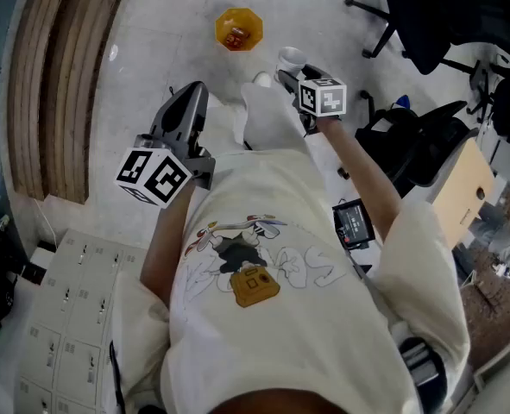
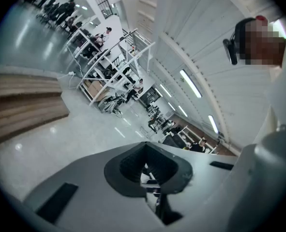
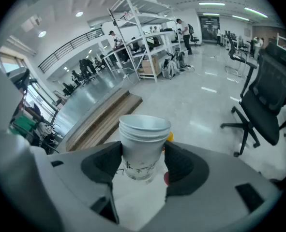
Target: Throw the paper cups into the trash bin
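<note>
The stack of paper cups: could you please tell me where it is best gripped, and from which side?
Grip the stack of paper cups across its side wall, below the rims, from two opposite sides, as the right gripper has it now. The wall tapers downward, so the wider rims probably stop it slipping through; thin paper likely wants a light squeeze.

Stacked paper cups (image 3: pixel 143 144) are looking matt, smooth paper. The right gripper (image 3: pixel 143 164) is showing matt grey plastic with black matt pads (image 3: pixel 182 167). The floor (image 1: pixel 151 50) is reflecting lights, glossy and polished. The steps (image 1: pixel 60 76) are showing wood grain. The trash bin (image 1: pixel 238 28) is looking smooth plastic.
</note>
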The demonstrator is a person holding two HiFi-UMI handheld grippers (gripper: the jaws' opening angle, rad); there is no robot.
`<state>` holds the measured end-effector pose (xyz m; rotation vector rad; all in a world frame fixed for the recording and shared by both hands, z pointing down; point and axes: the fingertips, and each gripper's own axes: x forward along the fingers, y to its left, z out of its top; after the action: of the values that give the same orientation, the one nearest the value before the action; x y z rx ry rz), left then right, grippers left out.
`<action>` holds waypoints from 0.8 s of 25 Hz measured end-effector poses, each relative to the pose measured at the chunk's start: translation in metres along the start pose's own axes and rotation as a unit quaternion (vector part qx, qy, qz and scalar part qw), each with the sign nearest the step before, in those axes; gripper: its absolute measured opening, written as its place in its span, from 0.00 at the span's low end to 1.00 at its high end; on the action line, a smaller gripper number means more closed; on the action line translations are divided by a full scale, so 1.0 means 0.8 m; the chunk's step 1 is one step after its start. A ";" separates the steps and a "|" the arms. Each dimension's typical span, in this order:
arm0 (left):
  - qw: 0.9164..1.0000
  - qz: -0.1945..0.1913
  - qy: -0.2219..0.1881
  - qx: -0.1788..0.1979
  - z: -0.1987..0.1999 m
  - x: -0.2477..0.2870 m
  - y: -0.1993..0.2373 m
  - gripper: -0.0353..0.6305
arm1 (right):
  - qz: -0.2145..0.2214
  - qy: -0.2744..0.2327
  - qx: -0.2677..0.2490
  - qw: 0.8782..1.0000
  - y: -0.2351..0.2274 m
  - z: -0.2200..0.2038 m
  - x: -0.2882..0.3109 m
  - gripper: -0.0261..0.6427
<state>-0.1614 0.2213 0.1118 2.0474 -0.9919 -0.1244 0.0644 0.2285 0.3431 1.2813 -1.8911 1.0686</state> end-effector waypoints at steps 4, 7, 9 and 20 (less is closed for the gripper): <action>0.997 0.041 0.026 0.067 -0.023 0.019 -0.021 0.06 | 0.030 -0.023 -0.070 0.997 0.029 0.028 -0.047 0.46; 0.994 0.060 0.046 0.082 -0.041 0.034 -0.025 0.06 | 0.039 -0.042 -0.101 0.993 0.045 0.059 -0.078 0.46; 0.992 0.066 0.056 0.087 -0.050 0.043 -0.029 0.06 | 0.048 -0.060 -0.107 0.991 0.052 0.081 -0.095 0.46; 0.990 0.088 0.053 0.094 -0.063 0.083 -0.065 0.06 | 0.139 -0.099 -0.151 0.974 0.056 0.114 -0.148 0.46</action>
<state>-0.0638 0.2256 0.1232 2.0993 -1.1489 0.1759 0.0592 0.2109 0.1881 0.9990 -2.3330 0.7629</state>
